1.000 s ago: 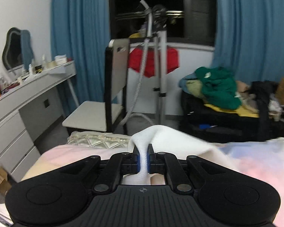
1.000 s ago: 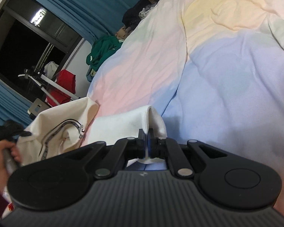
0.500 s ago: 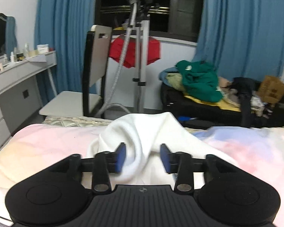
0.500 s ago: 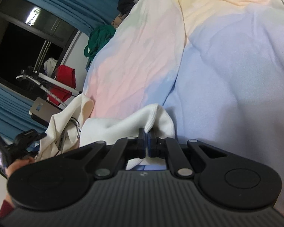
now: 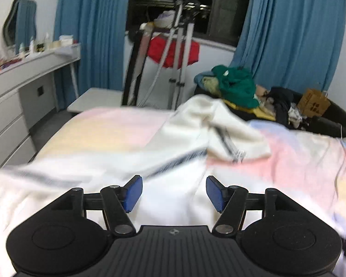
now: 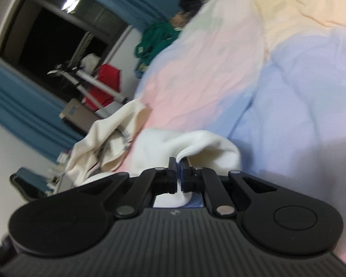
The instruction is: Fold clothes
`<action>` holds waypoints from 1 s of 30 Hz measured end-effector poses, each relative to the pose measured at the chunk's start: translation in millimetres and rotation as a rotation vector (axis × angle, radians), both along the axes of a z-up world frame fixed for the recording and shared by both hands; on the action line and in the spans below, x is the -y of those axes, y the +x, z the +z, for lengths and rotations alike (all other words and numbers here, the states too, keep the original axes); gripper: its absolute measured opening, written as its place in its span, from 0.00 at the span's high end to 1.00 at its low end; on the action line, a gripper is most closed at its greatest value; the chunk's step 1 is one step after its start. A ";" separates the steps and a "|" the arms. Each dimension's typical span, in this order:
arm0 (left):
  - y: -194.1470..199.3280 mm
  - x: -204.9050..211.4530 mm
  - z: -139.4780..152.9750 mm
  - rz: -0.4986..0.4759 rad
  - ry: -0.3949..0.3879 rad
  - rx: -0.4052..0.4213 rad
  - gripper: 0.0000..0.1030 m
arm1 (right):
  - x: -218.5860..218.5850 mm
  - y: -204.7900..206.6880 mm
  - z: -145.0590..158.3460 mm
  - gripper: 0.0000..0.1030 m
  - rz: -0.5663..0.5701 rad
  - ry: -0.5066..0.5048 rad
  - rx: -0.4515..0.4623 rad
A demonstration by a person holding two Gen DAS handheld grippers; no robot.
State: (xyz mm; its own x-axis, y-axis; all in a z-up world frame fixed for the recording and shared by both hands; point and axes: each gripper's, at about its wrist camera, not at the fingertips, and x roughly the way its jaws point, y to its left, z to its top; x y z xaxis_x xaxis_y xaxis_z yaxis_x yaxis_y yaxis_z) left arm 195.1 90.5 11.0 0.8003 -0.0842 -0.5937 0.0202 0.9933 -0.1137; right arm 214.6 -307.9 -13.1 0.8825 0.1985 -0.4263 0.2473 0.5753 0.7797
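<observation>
Black ribbed hand-held gripper (image 5: 171, 192), blue finger pads (image 5: 132, 193), silver screws.

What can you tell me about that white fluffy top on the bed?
The white top is cream, soft and fleecy-looking, with a dark zipper and dark stripes. It lies crumpled, not yet folded, on the pastel bedsheet. The right gripper pinches one edge in shut jaws. The left gripper is open above it, holding nothing. The picture is blurry.
</observation>
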 end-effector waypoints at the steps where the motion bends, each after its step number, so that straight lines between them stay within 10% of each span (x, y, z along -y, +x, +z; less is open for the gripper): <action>1: -17.1 -11.2 -3.7 0.003 -0.001 -0.008 0.37 | -3.9 -0.2 1.5 0.95 0.018 -0.015 0.007; 10: -120.1 -66.8 -37.4 -0.032 0.083 0.011 0.35 | -21.1 -19.1 8.0 0.95 0.121 0.121 0.052; 22: -127.7 -63.9 -58.1 -0.058 0.108 -0.038 0.23 | -25.5 -18.4 -1.7 0.91 0.103 0.196 -0.003; 30: -122.3 -69.8 -56.8 0.054 0.005 -0.049 0.21 | -10.2 1.3 -25.1 0.55 0.026 0.373 -0.012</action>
